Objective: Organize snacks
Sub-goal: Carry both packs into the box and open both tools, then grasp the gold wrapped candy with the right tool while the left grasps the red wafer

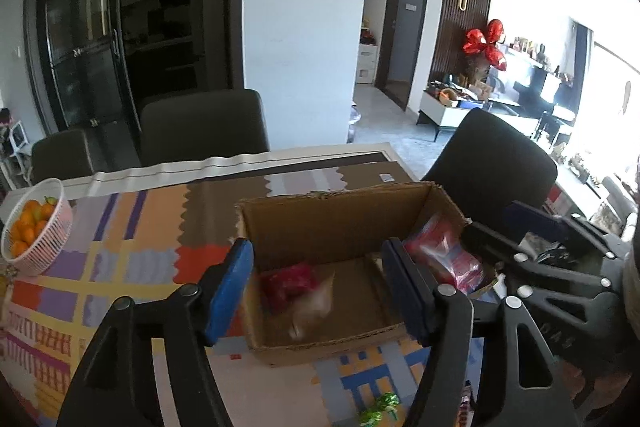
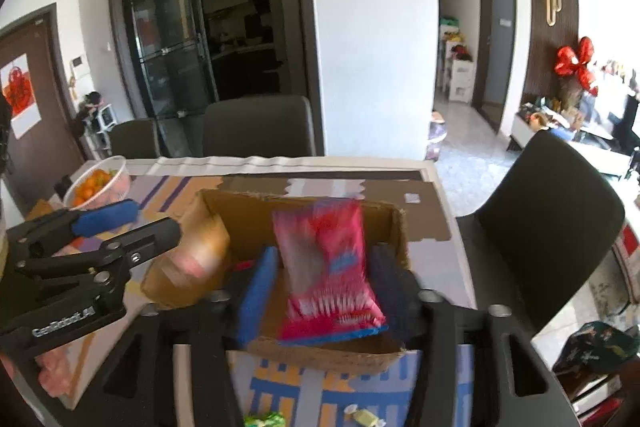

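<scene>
Cardboard box [image 1: 340, 267] sits open on the patterned table [image 1: 120, 267], and both grippers hover over it.

Left wrist view:
- The left gripper [image 1: 320, 283] has its 2 blue fingers [image 1: 230, 291] spread about halfway, with nothing pressed between them.
- A pale snack packet [image 1: 312, 303] shows as a blur inside the box, apparently dropping toward the floor of the box.
- A red packet [image 1: 286, 281] lies on the box floor beside it. A red and blue snack bag [image 1: 444, 259] leans in the right corner.
- A white basket [image 1: 40, 231] holding oranges stands well apart at the table's left edge.
- A green wrapped candy [image 1: 378, 409] lies on the table in front of the box, not yet sorted.

Right wrist view:
- The right gripper [image 2: 324, 291] also stands about half open. The pink snack bag [image 2: 328, 267] is between the fingers, blurred; the pads appear clear of it.
- The pale packet [image 2: 192, 259] is smeared at the left box wall, under the left gripper [image 2: 120, 223].

Procedure: keep each gripper centred above the opening until its packet has dropped in. Judged risk: the tall bag may catch on the near wall.
</scene>
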`<state>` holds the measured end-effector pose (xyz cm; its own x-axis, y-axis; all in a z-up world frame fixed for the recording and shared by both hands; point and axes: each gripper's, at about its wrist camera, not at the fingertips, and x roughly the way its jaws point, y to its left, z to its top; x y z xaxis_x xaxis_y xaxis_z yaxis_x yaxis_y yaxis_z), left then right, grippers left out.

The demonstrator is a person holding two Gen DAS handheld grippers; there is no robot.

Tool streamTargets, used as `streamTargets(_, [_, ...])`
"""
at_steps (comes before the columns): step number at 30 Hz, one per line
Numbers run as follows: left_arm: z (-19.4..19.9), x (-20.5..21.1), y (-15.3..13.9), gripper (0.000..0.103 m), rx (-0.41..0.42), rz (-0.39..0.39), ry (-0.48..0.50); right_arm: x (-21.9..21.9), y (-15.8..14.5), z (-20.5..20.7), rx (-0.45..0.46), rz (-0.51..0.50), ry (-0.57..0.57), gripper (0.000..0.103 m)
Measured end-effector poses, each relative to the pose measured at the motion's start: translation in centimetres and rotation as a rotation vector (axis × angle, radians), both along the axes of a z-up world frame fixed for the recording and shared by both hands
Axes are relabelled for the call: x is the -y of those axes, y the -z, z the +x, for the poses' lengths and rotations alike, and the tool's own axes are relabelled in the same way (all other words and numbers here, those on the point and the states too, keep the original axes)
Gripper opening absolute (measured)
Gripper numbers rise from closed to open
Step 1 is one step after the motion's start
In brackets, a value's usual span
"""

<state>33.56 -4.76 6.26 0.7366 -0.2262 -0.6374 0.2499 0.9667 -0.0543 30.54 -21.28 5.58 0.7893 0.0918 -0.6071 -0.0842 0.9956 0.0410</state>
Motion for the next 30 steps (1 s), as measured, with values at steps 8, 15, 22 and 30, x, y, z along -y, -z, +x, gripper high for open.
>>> streamTargets(8, [-4.8, -1.2, -0.7, 0.070, 0.057, 0.042, -0.038, -0.2, -1.6, -4.3, 0.080, -0.037, 0.007, 0.061])
streamTargets(15, [-9.6, -2.0, -1.3, 0.075, 0.087, 0.034, -0.018, -0.4, -2.9, -9.1, 0.133, -0.021, -0.026, 0.061])
streamTargets(22, [-13.8, -2.3, -0.2, 0.077, 0.092, 0.062, 0.004, -1.0, -2.4, -13.3, 0.143, -0.024, -0.046, 0.061])
streamTargets(30, [-17.1, -2.8, 2.4, 0.077, 0.042, 0.051, 0.021, -1.8, -0.2, -16.5, 0.108, -0.047, -0.069, 0.060])
